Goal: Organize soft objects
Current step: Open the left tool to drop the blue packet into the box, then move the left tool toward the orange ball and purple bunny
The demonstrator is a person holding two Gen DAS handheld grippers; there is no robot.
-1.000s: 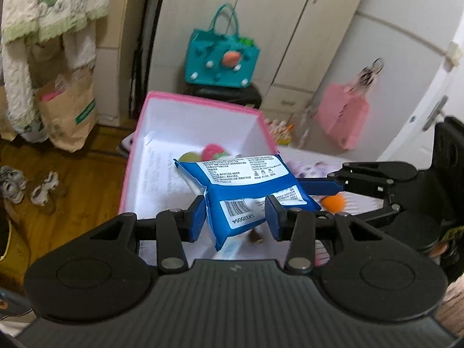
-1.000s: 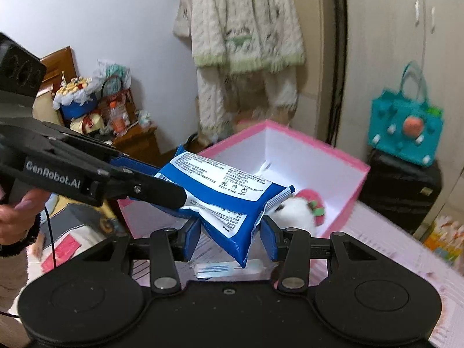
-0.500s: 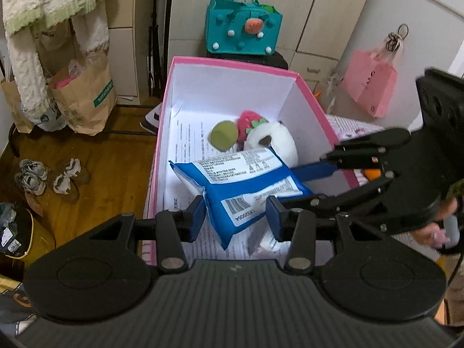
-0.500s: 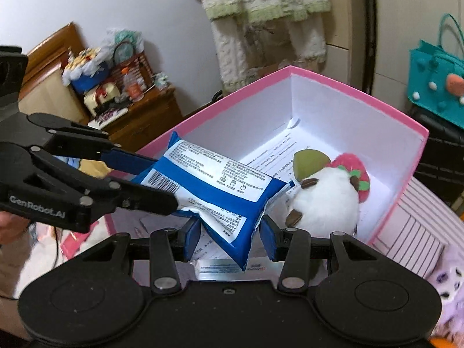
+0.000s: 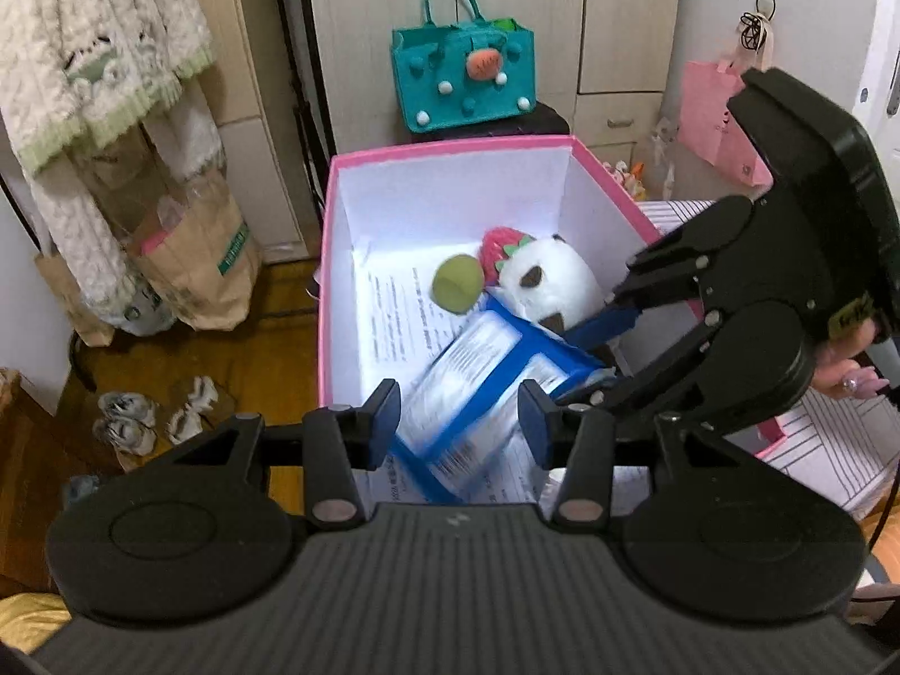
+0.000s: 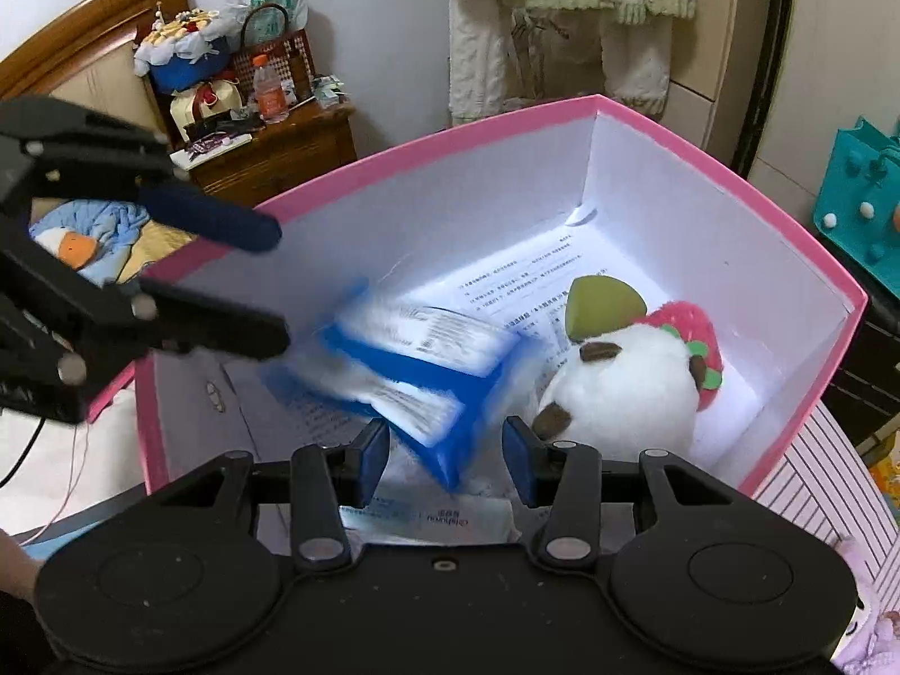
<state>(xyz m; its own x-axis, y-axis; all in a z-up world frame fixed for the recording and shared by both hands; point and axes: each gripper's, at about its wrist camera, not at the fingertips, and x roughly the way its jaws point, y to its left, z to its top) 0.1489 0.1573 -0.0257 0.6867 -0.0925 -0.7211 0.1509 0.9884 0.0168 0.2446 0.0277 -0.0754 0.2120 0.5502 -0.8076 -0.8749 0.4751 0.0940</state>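
A blue and white soft pack point(image 5: 484, 388) is blurred in mid-drop inside the pink box point(image 5: 450, 147); it also shows in the right wrist view point(image 6: 416, 371). My left gripper point(image 5: 458, 422) is open just above the pack, not touching it. My right gripper point(image 6: 444, 453) is open too, over the box's near end. A white plush point(image 6: 619, 394) with a red strawberry point(image 6: 689, 332) and a green ball point(image 6: 602, 301) lies at the box's far end.
The pink box point(image 6: 506, 129) is lined with printed paper. A teal bag point(image 5: 461, 76) stands behind it. A wet-wipe pack point(image 6: 427, 520) lies under my right gripper. A purple plush point(image 6: 872, 619) sits on the striped cloth point(image 5: 832, 450) at right.
Both grippers have opened and let go of the blue pack. It has dropped from between the fingers into the pink box, beside the white plush.
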